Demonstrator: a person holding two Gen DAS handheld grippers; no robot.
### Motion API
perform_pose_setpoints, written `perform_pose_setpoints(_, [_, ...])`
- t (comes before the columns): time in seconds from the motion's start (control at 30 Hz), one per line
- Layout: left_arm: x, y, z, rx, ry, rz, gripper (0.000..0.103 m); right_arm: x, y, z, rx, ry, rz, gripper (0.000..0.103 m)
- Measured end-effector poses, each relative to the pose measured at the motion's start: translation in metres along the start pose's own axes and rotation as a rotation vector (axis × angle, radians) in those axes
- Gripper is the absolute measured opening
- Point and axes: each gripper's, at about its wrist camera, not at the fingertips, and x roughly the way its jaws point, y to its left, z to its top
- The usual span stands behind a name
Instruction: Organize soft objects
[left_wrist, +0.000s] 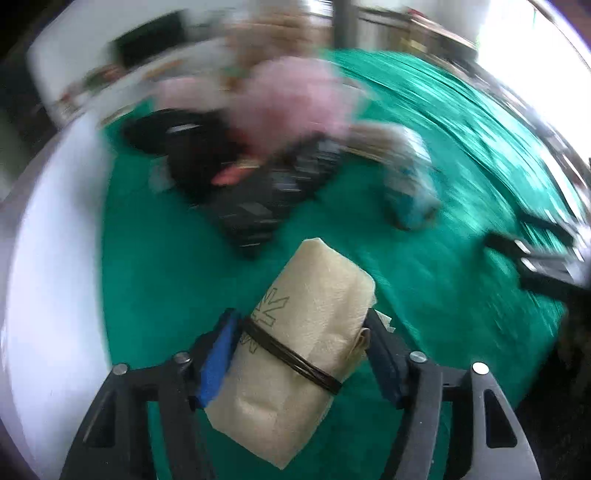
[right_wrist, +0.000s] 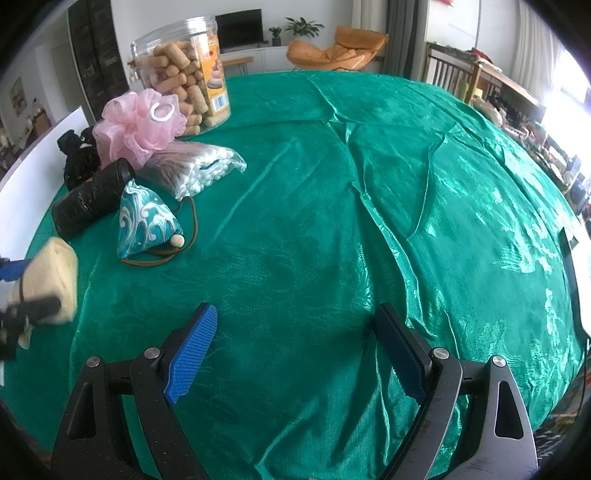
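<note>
My left gripper (left_wrist: 299, 332) is shut on a beige tissue pack (left_wrist: 299, 347) bound with a dark band, held above the green tablecloth (left_wrist: 147, 258); the pack also shows at the left edge of the right wrist view (right_wrist: 51, 277). My right gripper (right_wrist: 295, 325) is open and empty over the cloth (right_wrist: 369, 184). A pink mesh bath pouf (right_wrist: 140, 125), a black roll (right_wrist: 92, 195), a blue patterned pouch (right_wrist: 147, 221) and a bag of cotton swabs (right_wrist: 195, 170) are grouped at the far left. The left wrist view is motion-blurred.
A clear jar of cork-shaped snacks (right_wrist: 184, 74) stands behind the pouf. A black fluffy item (right_wrist: 77, 158) lies by a white board (right_wrist: 33, 162) at the table's left edge. The right gripper appears blurred in the left wrist view (left_wrist: 543, 258).
</note>
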Motion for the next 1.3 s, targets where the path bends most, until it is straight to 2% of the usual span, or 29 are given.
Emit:
perform_pose_setpoints(0.07, [-0.004,0.009,-0.007,-0.083,-0.021,0.021,0.067,-0.006,-0.008,0.003,0.058,-0.007,0.091,0.089])
perform_pose_setpoints(0.13, [-0.005,0.013,-0.012,-0.119,-0.030,0.023,0.078,-0.012,-0.009,0.011,0.085,-0.037,0.271,0.089])
perform_pose_setpoints(0.17, [-0.002,0.012,-0.015,-0.111,-0.013,0.031,0.086,-0.012,-0.003,0.017,0.065,-0.040,0.306,0.089])
perform_pose_setpoints(0.2, [0.003,0.009,-0.016,-0.093,0.007,0.044,0.088,-0.009,0.004,0.024,0.038,-0.029,0.323,0.089])
perform_pose_setpoints(0.3, [0.006,0.000,-0.019,-0.032,0.019,0.087,0.087,0.016,0.027,0.048,0.006,0.038,0.366,0.089])
perform_pose_setpoints(0.33, [0.004,-0.001,-0.020,-0.016,0.000,0.079,0.086,0.029,0.034,0.056,0.022,0.079,0.380,0.089])
perform_pose_setpoints(0.37, [0.002,-0.001,-0.021,-0.006,-0.017,0.077,0.073,0.036,0.039,0.061,0.031,0.091,0.382,0.089])
perform_pose_setpoints(0.43, [-0.005,0.003,-0.024,-0.016,-0.045,0.066,0.059,0.039,0.054,0.070,-0.006,0.077,0.395,0.084])
perform_pose_setpoints(0.47, [-0.009,0.008,-0.025,-0.036,-0.056,0.047,0.048,0.040,0.060,0.071,-0.025,0.092,0.397,0.072])
perform_pose_setpoints(0.5, [-0.012,0.010,-0.026,-0.051,-0.064,0.033,0.045,0.043,0.064,0.071,-0.051,0.114,0.368,0.049])
perform_pose_setpoints(0.6, [-0.027,0.021,-0.035,-0.127,-0.095,-0.029,0.043,0.028,0.061,0.063,-0.050,0.131,0.374,0.049])
perform_pose_setpoints(0.73, [-0.050,0.035,-0.040,-0.262,-0.139,-0.162,0.043,-0.003,0.047,0.062,-0.006,0.124,0.446,0.049])
perform_pose_setpoints(0.8, [-0.067,0.043,-0.039,-0.302,-0.173,-0.199,0.043,-0.014,0.050,0.067,-0.025,0.125,0.451,0.049])
perform_pose_setpoints(0.9, [-0.094,0.060,-0.024,-0.344,-0.241,-0.212,0.043,-0.036,0.071,0.079,-0.067,0.111,0.497,0.049])
perform_pose_setpoints(1.0, [-0.131,0.091,-0.021,-0.383,-0.312,-0.173,0.043,-0.067,0.107,0.095,-0.115,0.065,0.579,0.049])
perform_pose_setpoints(1.1, [-0.165,0.134,-0.031,-0.418,-0.353,-0.074,0.044,-0.101,0.162,0.117,-0.173,0.027,0.698,0.049])
perform_pose_setpoints(1.13, [-0.174,0.154,-0.036,-0.432,-0.358,-0.008,0.044,-0.111,0.180,0.121,-0.195,0.017,0.735,0.049])
perform_pose_setpoints(1.23, [-0.186,0.198,-0.056,-0.499,-0.341,0.106,0.044,-0.133,0.234,0.133,-0.259,0.003,0.827,0.049])
perform_pose_setpoints(1.3, [-0.188,0.225,-0.074,-0.546,-0.318,0.185,0.053,-0.141,0.275,0.134,-0.311,0.013,0.876,0.050])
